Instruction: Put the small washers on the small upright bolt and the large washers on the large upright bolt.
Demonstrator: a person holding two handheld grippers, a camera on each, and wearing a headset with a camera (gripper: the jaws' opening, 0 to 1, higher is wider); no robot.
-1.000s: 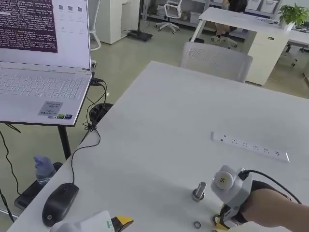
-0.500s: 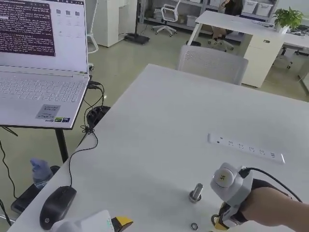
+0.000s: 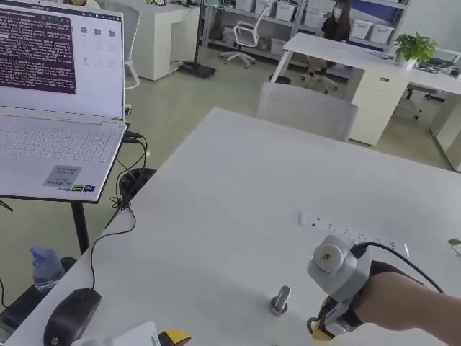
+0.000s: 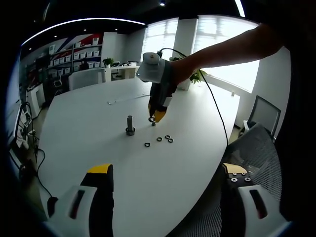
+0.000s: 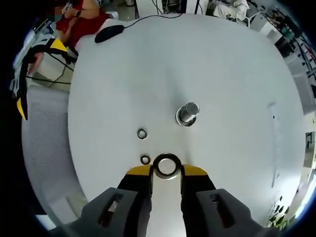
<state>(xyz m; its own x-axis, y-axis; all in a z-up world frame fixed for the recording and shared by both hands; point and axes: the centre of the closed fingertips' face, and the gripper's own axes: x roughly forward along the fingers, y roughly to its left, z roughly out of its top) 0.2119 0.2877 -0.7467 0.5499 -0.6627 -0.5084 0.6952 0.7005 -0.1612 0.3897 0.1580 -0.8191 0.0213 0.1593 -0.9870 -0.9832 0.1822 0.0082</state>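
Since a second ago my headset has swung and slid the whole desk across the picture. Judged against the large upright bolt (image 5: pixel 187 113), the right gripper (image 5: pixel 166 170) seems to have lifted a little.

Its jaws are closed on a large washer (image 5: pixel 166 156), pinched edge to edge across the rim with the hole left free. It hangs just short of the bolt on my side. I take it for a thin steel ring: light, stiff and slick, so the outer edge is the only sensible hold and a loose pinch would let it pivot.

My left gripper (image 4: pixel 167 170) waits well back from the bolt with its jaws spread wide and nothing between them. Loose washers (image 5: pixel 142 133), which look smaller than the held one, lie flat near the bolt's foot.

The white table (image 3: pixel 238 202) is smooth and bare, so a dropped ring would skate. Beyond the bolt lies a power strip (image 3: pixel 353 232), then a grey chair (image 3: pixel 306 108) and a plant (image 3: pixel 412 47) in the open office. Far left of the bolt are a mouse (image 3: pixel 70 326) and a laptop (image 3: pixel 57 137).
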